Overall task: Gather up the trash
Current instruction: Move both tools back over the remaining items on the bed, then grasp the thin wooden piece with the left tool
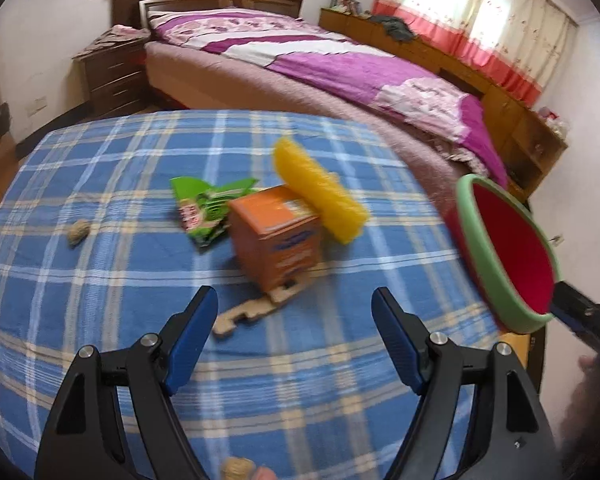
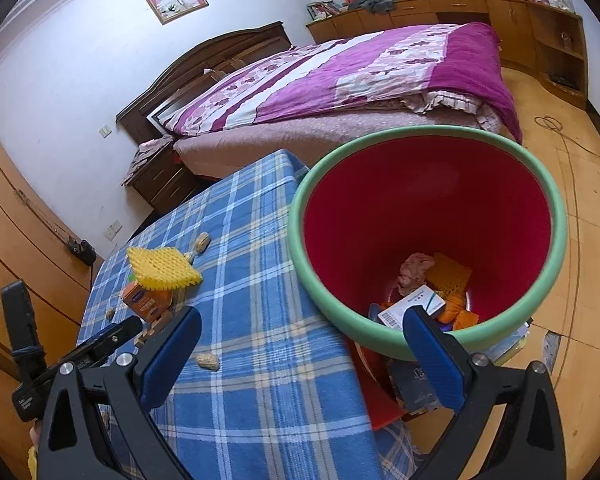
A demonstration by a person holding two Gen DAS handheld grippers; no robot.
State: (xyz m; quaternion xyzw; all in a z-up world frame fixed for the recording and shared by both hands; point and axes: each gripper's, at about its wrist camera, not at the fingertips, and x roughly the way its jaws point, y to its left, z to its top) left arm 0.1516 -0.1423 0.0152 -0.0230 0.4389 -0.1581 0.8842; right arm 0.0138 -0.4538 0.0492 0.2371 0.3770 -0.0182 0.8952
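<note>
The left gripper is hanging with its jaws wide apart and nothing between them, pointing down at the worktop covered in blue checked cloth. Ahead of it, an orange carton is standing on a cardboard scrap, with a yellow foam net leaning across its top and a green wrapper just beside it. Peanut shells are lying well apart.

The right gripper seems to be gripping the near rim of the red bin, one jaw inside and one outside, though I cannot tell how firmly. The bin is tilting toward the worktop with rubbish already lying in its bottom.

The likely mishaps: the foam net is resting loosely, so closing on the carton could knock it off; a rim hold is weak, so the tilted bin may swing or spill.
</note>
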